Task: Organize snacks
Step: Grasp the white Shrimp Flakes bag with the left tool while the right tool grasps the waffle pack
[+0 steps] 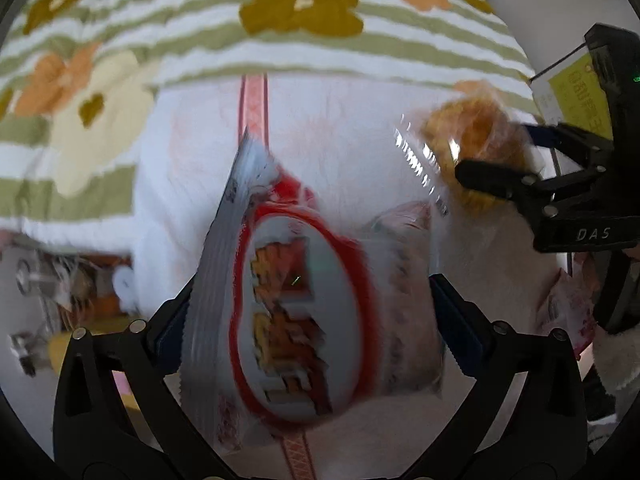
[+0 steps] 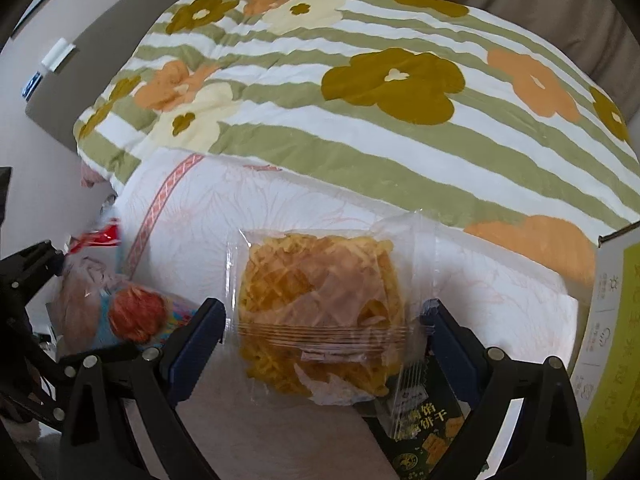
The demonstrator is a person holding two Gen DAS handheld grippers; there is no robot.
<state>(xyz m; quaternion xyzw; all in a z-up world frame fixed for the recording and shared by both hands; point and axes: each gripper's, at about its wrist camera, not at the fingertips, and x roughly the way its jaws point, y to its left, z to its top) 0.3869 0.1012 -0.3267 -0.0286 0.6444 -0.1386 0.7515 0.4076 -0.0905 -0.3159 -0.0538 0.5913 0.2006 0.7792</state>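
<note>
Basically, each wide-open tool is straddling its own packet, nothing gripped yet. The red-and-white crinkly snack bag [image 1: 296, 312] is framed lengthwise by the left tool [image 1: 308, 332]. The clear-wrapped golden waffle [image 2: 320, 312] is bracketed crosswise by the right tool [image 2: 324, 336].

We see a bed with a white sheet [image 2: 320, 232] carrying a pink patterned stripe. A green-striped flowered quilt [image 2: 360, 92] covers the far part of it. Just nearer than the quilt, a clear waffle packet [image 2: 316, 312] lies on the sheet. Left of the waffle packet lies a red-and-white snack bag [image 1: 296, 312]. A dark green biscuit packet [image 2: 428, 432] sits just under the waffle packet's near right corner.
</note>
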